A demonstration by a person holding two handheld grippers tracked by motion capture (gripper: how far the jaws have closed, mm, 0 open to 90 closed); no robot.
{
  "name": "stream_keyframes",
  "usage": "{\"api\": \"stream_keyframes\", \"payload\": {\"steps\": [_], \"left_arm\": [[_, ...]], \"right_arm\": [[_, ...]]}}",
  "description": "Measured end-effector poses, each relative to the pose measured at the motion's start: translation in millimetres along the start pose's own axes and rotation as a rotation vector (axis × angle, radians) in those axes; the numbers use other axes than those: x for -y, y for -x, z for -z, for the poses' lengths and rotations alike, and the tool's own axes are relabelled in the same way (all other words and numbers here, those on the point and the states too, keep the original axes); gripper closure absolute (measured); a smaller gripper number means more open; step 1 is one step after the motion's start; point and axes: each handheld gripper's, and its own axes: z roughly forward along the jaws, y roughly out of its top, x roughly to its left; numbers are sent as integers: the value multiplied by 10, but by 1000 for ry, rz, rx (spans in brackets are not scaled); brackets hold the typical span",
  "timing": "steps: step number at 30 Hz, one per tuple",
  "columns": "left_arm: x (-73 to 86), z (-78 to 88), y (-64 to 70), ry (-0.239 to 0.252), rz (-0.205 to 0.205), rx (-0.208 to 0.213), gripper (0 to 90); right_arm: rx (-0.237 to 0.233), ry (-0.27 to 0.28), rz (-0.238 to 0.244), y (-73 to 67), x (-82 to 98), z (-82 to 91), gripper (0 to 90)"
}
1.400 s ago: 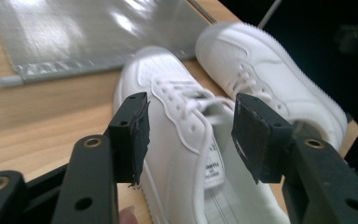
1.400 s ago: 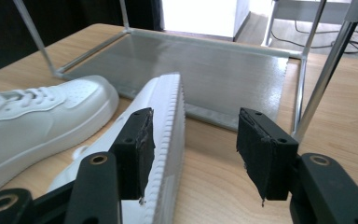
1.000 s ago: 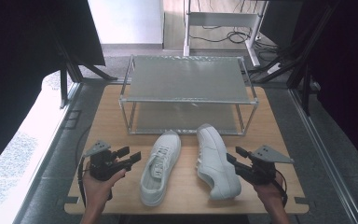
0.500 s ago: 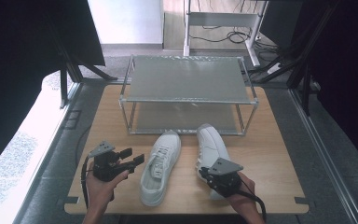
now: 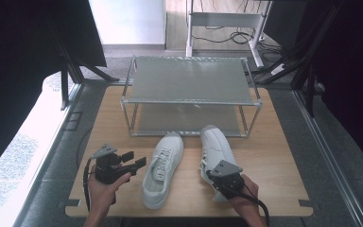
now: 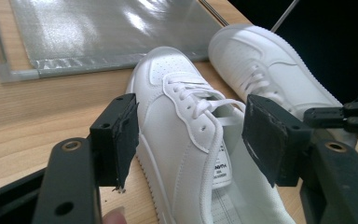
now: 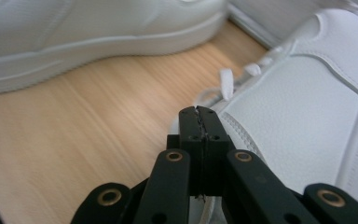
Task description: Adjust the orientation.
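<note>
While the left gripper (image 5: pixel 133 161) sits near the tabletop's (image 5: pixel 283 161) front left corner, its fingers (image 6: pixel 121 135) are spread wide with nothing between the pads, pointed at the left shoe (image 5: pixel 163 168) just beside it. In the left gripper view that shoe lies past the open fingers, laces up, toe toward the rack (image 5: pixel 191 87).

Over on the right, the right gripper (image 5: pixel 211 176) is down at the right shoe's (image 5: pixel 215 146) heel end, on the side facing the other shoe. Its fingers have just been closing and now the pads are pressed flat together. In the right gripper view the tips sit right against the shoe's side near the collar, but I can't tell if any of it is pinched between them.

Both shoes lie side by side in front of the rack, toes almost touching its bottom shelf.
</note>
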Motion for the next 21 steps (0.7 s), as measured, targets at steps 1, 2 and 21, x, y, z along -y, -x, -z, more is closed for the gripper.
{"api": "stream_keyframes", "payload": {"steps": [1, 2, 21], "left_arm": [[3, -3, 0, -2, -3, -8, 361], [4, -6, 1, -5, -6, -15, 361], [47, -127, 38, -60, -19, 4, 361]], "right_arm": [[12, -4, -16, 39, 7, 30, 900], [13, -2, -35, 75, 12, 51, 900], [125, 12, -255, 896, 361, 469, 900]]}}
